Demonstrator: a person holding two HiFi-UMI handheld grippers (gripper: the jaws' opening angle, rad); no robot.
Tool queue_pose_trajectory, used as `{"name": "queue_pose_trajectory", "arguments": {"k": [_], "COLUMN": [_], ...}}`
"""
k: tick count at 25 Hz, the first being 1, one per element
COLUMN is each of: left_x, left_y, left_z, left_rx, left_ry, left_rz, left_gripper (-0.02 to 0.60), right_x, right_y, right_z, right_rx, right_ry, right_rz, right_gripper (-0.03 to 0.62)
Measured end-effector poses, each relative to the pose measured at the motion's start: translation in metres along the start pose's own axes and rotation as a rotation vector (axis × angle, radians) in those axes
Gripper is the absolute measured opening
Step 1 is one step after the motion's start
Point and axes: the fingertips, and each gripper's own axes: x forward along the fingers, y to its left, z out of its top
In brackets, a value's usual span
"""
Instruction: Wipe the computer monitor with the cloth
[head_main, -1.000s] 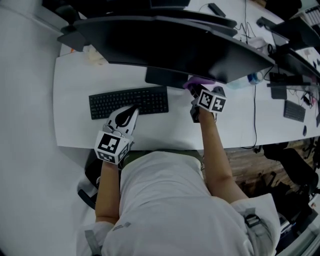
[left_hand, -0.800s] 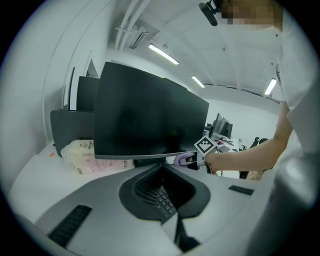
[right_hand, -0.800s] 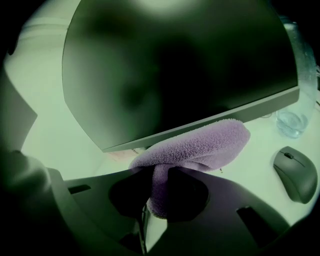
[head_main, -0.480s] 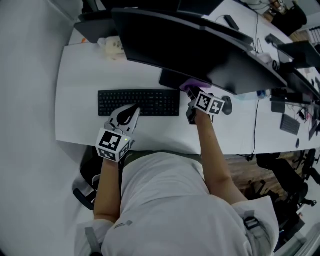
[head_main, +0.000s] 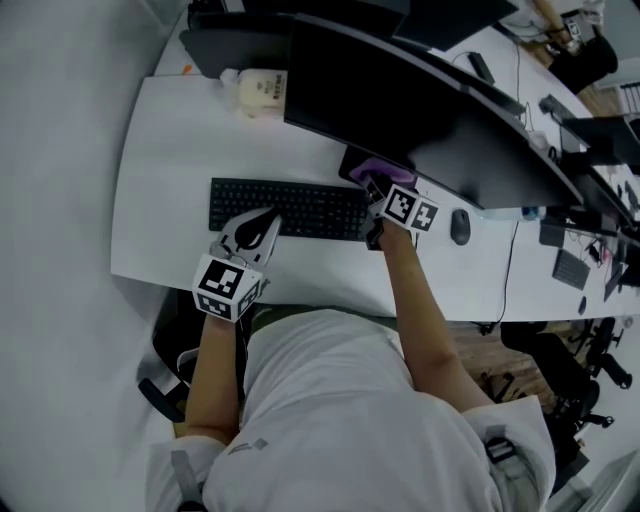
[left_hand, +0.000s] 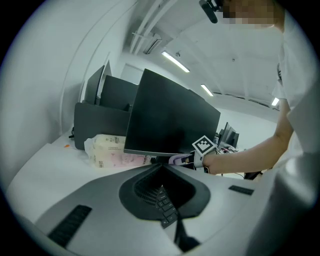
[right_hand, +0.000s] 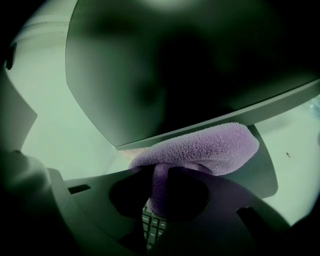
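The wide black monitor (head_main: 430, 110) stands at the back of the white desk (head_main: 160, 180). My right gripper (head_main: 378, 188) is shut on a purple cloth (head_main: 368, 168), which sits at the monitor's lower edge near its stand. In the right gripper view the cloth (right_hand: 200, 149) bulges out of the jaws and touches the bottom edge of the dark screen (right_hand: 175, 65). My left gripper (head_main: 262, 222) hangs over the near edge of the black keyboard (head_main: 300, 207), shut with nothing in it. The left gripper view shows the monitor (left_hand: 170, 120) and the cloth (left_hand: 176, 159).
A pack of tissues (head_main: 260, 92) lies at the desk's back left, beside the monitor. A dark mouse (head_main: 460, 227) rests right of the keyboard. More monitors, cables and gear (head_main: 570, 120) crowd the desks to the right. A chair base (head_main: 165, 385) shows below left.
The right gripper has slid the cloth to the left along the monitor's lower edge, toward the keyboard's right end. The left gripper has stayed by the keyboard. The head camera has shifted.
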Motion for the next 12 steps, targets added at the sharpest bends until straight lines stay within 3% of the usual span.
{"name": "queue_pose_trajectory", "arguments": {"k": [12], "left_x": [-0.016], "left_y": [0.038], "left_z": [-0.016], "left_rx": [-0.059], "left_ry": [-0.03], "left_rz": [0.033], "left_gripper": [0.0], "right_x": [0.054], "right_y": [0.074], "right_z": [-0.011], "right_rx": [0.002], "right_ry": [0.038], "right_rz": [0.107], "right_gripper": [0.069]}}
